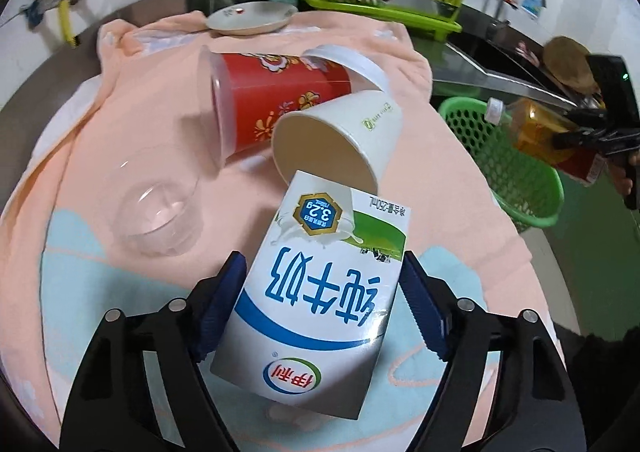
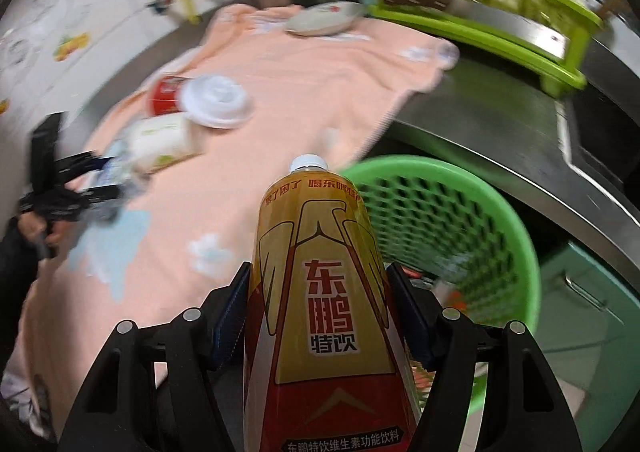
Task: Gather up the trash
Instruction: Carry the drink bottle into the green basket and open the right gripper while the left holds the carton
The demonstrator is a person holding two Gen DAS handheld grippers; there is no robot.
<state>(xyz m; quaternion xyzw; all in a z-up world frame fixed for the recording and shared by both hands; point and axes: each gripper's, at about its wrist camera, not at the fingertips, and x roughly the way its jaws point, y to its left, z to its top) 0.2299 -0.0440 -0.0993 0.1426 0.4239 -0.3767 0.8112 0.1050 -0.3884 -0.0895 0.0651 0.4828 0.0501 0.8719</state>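
Milk carton [image 1: 320, 292], light and crushable, sits between the spread left tool [image 1: 324, 308]; bottle [image 2: 320, 292] is pinched by the right tool [image 2: 320, 312].

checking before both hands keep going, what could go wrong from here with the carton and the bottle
1. The white-and-blue milk carton lies tilted between the left gripper pads, and the right pad looks barely in contact; it could twist or slip if lifted.
2. The carton's far end sits at the mouth of the tipped white paper cup, so lifting may drag or roll the cup.
3. The right gripper holds the yellow plastic drink bottle beside the green mesh basket, not clearly over it; releasing now might miss.
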